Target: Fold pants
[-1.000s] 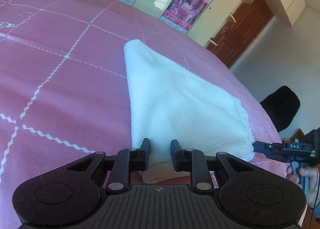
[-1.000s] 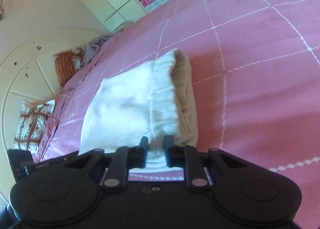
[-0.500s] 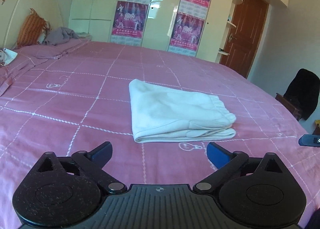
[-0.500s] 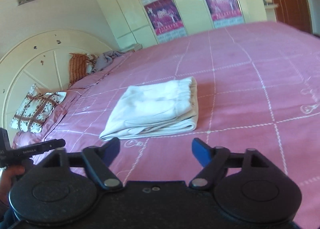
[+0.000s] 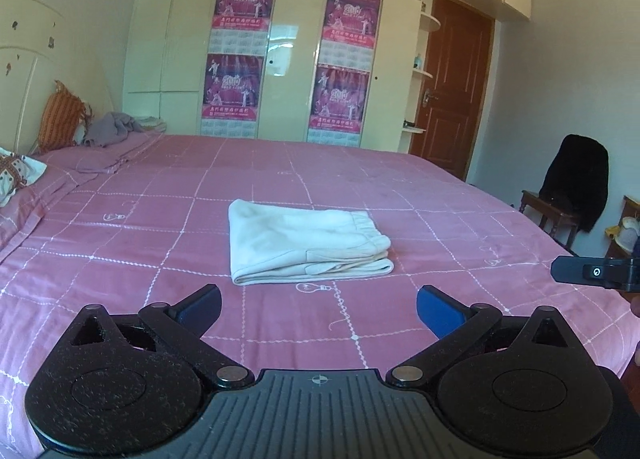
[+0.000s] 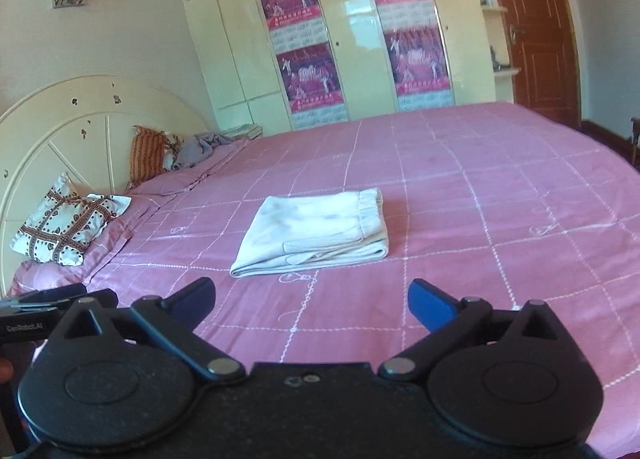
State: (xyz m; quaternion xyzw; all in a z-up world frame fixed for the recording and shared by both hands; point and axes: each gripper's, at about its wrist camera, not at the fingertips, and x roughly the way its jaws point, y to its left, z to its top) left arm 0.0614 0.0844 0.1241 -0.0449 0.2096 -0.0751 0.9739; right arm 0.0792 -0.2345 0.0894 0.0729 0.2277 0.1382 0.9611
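Pants (image 5: 304,245) sit mid-bed (image 5: 460,219) as a compact folded stack, waistband on the right. Left gripper (image 5: 318,309) and right gripper (image 6: 312,301) have just opened; both spread wide, nothing between, well clear. Fold looks done; nothing obvious left.

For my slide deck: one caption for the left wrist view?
Folded white pants lie on the pink bedspread beyond the open, empty left gripper.

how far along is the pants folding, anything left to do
Done: the white pants lie in a compact folded stack on the pink bedspread, waistband on the right. In hand: nothing; the left gripper and right gripper have just opened and are empty. Left: apparently nothing, perhaps squaring the uneven front edges.
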